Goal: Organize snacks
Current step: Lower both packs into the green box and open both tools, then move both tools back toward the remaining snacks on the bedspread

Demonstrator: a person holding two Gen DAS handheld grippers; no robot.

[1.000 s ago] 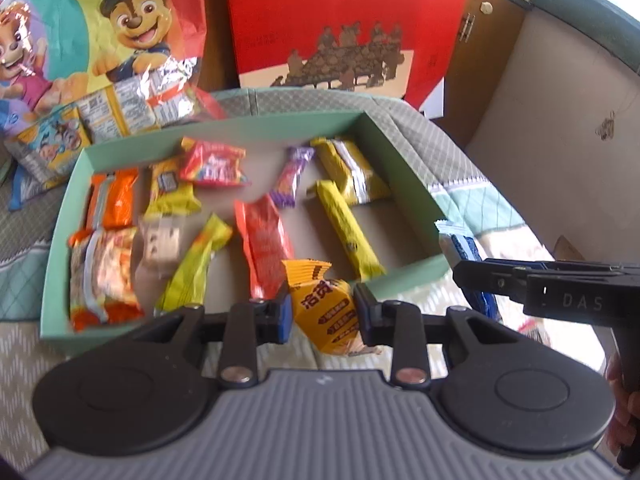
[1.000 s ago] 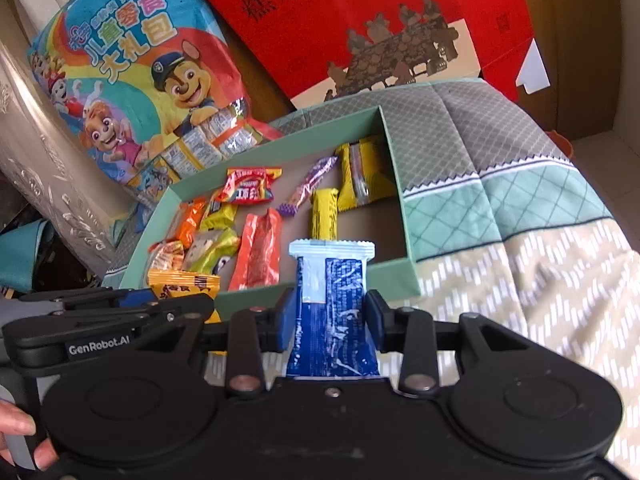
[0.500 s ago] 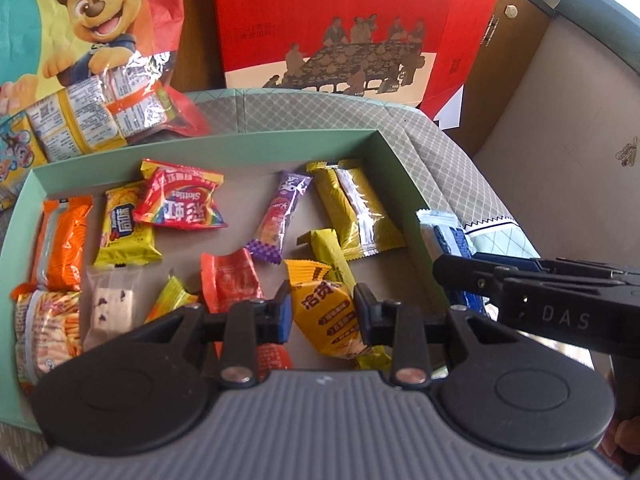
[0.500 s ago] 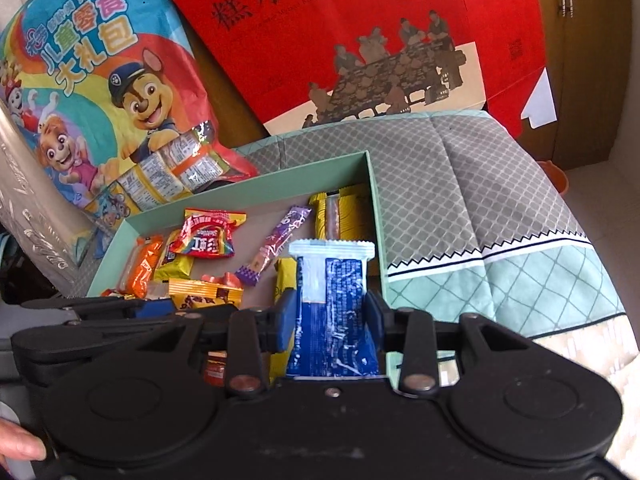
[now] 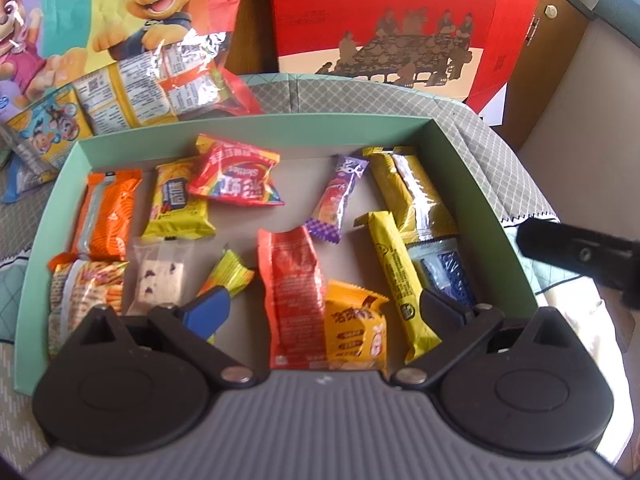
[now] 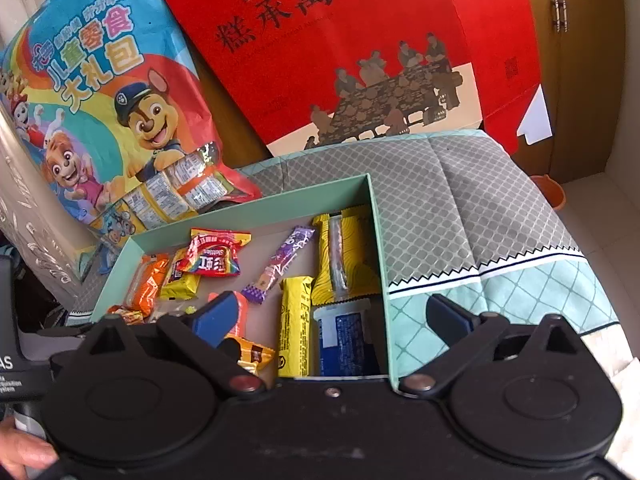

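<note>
Both grippers, left [image 5: 324, 308] & right [image 6: 332, 320], hover w/ jaws wide, holding nothing. Orange pack [image 5: 355, 326] & blue pack [image 6: 346, 338] lie in the green tray [image 5: 256, 128], blue one by the right wall. Risk: low jaws could snag wrappers on the way out, or shove the light tray on the soft quilt [image 6: 460, 208].

Left wrist view sits close above the near edge of the shallow mint-green cardboard tray [image 5: 256, 130], angled steeply down and forward, so almost the whole tray floor fills the frame. Right wrist view hangs over the tray's [image 6: 376, 240] near right corner, tilted less steeply and facing forward, taking in more of the backdrop and only the tray's right and far portions. Both views share the tray, the red paper gift bag with black characters [image 5: 384, 12] [image 6: 360, 48] and the cartoon-puppy snack bag [image 5: 120, 20] [image 6: 104, 92] standing behind, plus the grey diamond-quilted cloth [image 5: 480, 152] [image 6: 440, 208] underneath. A black part of the other handheld rig [image 5: 580, 256] [image 6: 12, 340] edges into each view.
</note>
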